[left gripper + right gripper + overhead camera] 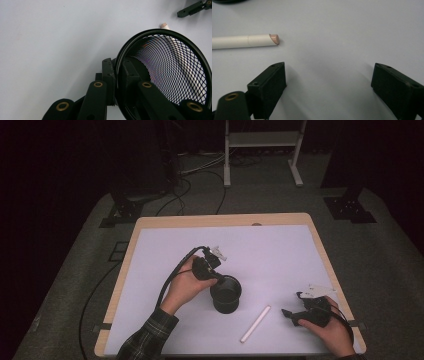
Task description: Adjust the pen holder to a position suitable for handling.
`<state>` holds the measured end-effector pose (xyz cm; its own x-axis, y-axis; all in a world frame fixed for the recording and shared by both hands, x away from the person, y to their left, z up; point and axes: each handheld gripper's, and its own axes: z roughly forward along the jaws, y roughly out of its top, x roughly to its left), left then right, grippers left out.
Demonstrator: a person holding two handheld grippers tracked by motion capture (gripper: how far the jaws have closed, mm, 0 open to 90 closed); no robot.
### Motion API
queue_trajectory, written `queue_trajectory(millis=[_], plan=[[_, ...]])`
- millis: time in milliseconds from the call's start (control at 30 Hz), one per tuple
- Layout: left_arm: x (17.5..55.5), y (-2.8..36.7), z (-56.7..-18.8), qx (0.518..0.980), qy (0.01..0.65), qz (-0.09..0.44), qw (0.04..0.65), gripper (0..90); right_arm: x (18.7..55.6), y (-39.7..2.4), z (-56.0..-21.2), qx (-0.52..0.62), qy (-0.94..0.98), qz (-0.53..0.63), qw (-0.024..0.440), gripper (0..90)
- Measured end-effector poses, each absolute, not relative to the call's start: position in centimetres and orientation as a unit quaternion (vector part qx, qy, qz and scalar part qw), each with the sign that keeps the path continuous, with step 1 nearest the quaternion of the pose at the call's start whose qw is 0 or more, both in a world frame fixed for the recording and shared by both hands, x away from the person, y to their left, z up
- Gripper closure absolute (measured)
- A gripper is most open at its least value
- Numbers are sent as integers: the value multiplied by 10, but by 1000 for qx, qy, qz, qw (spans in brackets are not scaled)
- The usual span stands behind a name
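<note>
Left tool [216, 278] clamping the rim of the black mesh cup [226, 293] – one jaw outside the wall, the other inside, pads pressing the wire mesh between them, as seen in the left gripper view [115, 75]. Cup [165, 67] standing upright near the middle of the white sheet [260, 255] covering the bench [150, 222], mouth facing up, left hand [186, 285] wrapping the tool's body just beside it. White stick [255, 323] with a pinkish slanted tip lying flat on the sheet, to the right of the cup and apart from it, angling toward the near edge; the same stick partly showing through the mesh [163, 25]. Right tool [292, 312] sitting low over the sheet near the bench's right edge, held in the right hand [330, 327] – jaws standing wide apart, nothing between them, bare sheet showing in the gap [328, 82]. Stick's tip [274, 38] lying just beyond the right tool's left-hand jaw, not touching it. Cables trailing from both tools; left one looping off the bench's left side.
</note>
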<state>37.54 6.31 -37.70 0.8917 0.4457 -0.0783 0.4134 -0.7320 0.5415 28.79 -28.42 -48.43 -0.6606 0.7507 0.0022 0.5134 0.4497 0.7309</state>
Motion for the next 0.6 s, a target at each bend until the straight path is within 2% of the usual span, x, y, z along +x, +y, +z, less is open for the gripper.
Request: queue_trajectory(millis=[600], plan=[[382,62,-384,932,239,29,273,820,288,-284,-484,378,836,363,163,114]])
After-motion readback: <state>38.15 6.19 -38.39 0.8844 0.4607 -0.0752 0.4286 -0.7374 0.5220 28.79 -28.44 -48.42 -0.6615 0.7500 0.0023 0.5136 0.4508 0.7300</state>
